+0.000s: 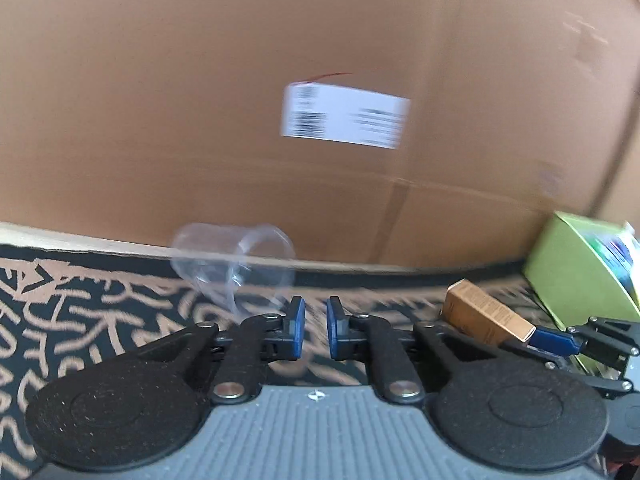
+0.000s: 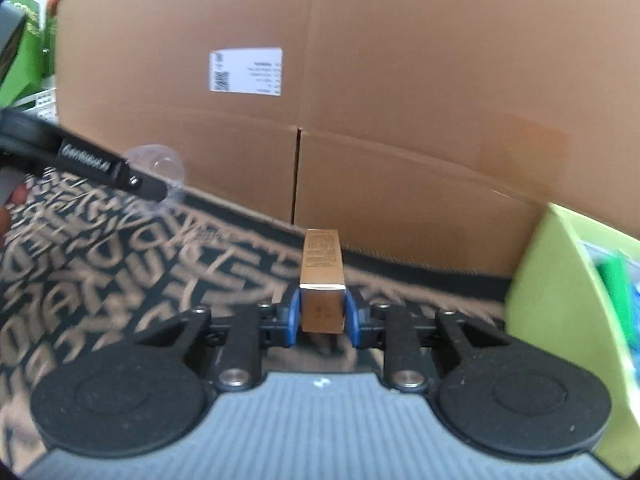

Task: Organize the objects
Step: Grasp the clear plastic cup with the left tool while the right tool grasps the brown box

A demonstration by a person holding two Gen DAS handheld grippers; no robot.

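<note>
Right hand-held gripper (image 2: 322,316) clamps small brown carton (image 2: 323,280); keep level toward green box (image 2: 560,300). Left hand-held gripper (image 1: 315,330) empty, pads slightly apart, near clear cup (image 1: 232,264).

No wording could be read. The white label (image 2: 246,71) on the big cardboard box (image 2: 400,80) carried barcodes and blurred lines of print. The small brown carton (image 2: 323,264) below that box bore tiny illegible print.
</note>
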